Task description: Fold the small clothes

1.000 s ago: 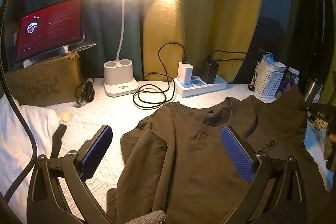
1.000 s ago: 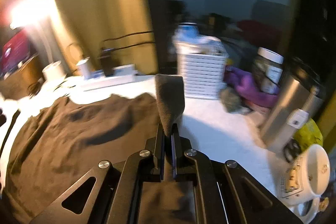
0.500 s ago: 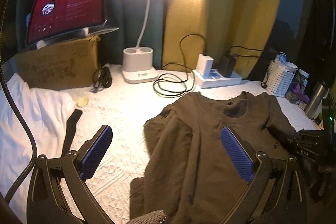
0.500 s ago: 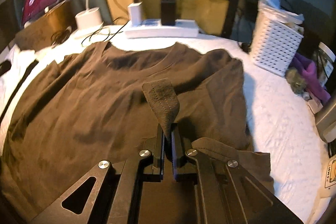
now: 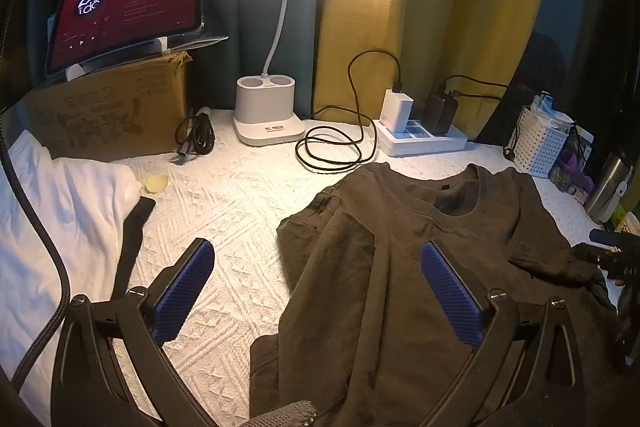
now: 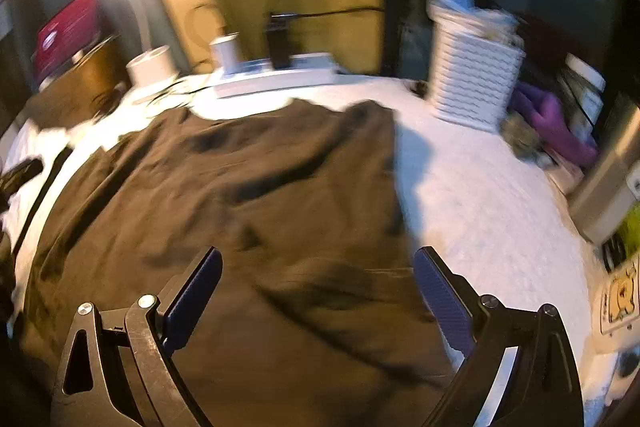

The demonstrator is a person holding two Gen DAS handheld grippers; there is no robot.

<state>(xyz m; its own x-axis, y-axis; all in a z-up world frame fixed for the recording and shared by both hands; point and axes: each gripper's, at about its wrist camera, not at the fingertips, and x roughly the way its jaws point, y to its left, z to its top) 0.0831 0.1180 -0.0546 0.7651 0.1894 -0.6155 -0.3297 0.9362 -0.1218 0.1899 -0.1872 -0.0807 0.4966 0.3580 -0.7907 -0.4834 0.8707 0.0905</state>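
A dark brown T-shirt (image 5: 400, 267) lies on the white textured cover, collar toward the back, its left side bunched and folded over. It also shows in the right wrist view (image 6: 260, 207), blurred, with a sleeve folded onto the body. My left gripper (image 5: 316, 287) is open and empty above the shirt's left edge. My right gripper (image 6: 318, 287) is open and empty above the shirt's right part; it also shows at the right edge of the left wrist view (image 5: 612, 255).
At the back stand a lamp base (image 5: 268, 115), a power strip with chargers (image 5: 420, 135), coiled cables (image 5: 332, 151) and a cardboard box with a tablet (image 5: 120, 7). A white cloth (image 5: 60, 207) lies left. A white basket (image 6: 472, 79), purple item and metal flask (image 5: 608, 187) stand right.
My right gripper has opened and let go of the shirt sleeve, which now lies folded on the shirt. The left gripper has shifted a little and stays open.
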